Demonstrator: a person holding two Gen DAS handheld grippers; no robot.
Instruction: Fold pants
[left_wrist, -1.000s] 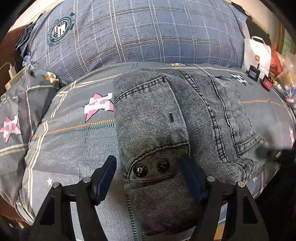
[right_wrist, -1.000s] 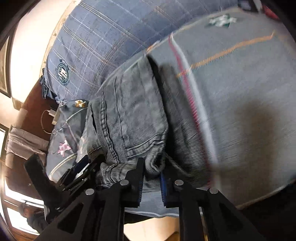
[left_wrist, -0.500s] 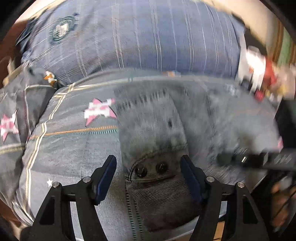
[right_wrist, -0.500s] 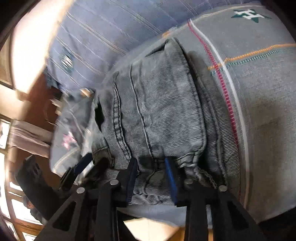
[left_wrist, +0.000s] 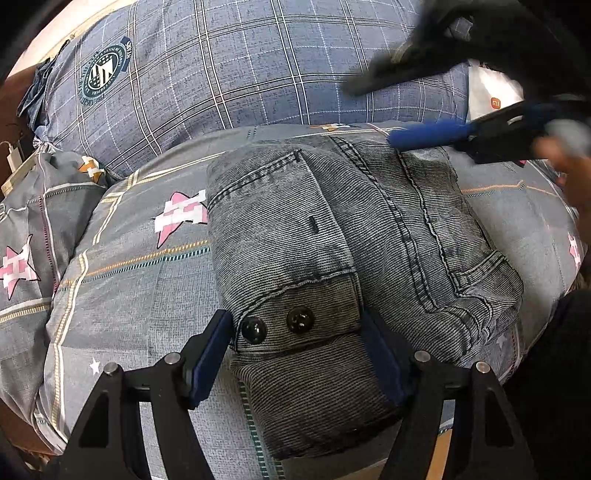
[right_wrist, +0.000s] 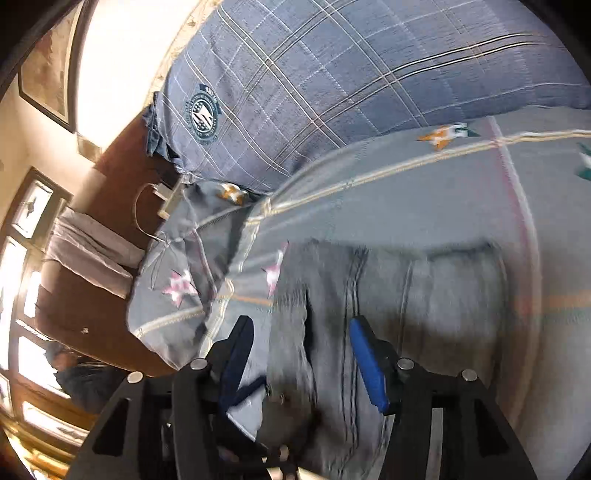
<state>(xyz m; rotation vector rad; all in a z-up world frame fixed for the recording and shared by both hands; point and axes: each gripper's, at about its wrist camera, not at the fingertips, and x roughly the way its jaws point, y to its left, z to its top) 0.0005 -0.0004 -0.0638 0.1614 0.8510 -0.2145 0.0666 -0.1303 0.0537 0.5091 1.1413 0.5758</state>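
Motion-blurred throughout the right wrist view: pants (right_wrist: 388, 295) smeared, seams and folds unreadable, near end hidden under the right gripper (right_wrist: 301, 354) at 6 o'clock. Smeared in the left wrist view at 1 to 2 o'clock: that same gripper's blue fingers (left_wrist: 428, 134) and a hand (left_wrist: 569, 155), cut off by the rim. Hidden partly behind them: a white bag (left_wrist: 491, 96), logo too small to read. Covered by the pants: bedspread (left_wrist: 147, 280) beneath.

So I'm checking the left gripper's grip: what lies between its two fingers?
In the left wrist view, the left gripper straddles the jeans: the flap with two black buttons lies between its fingers.
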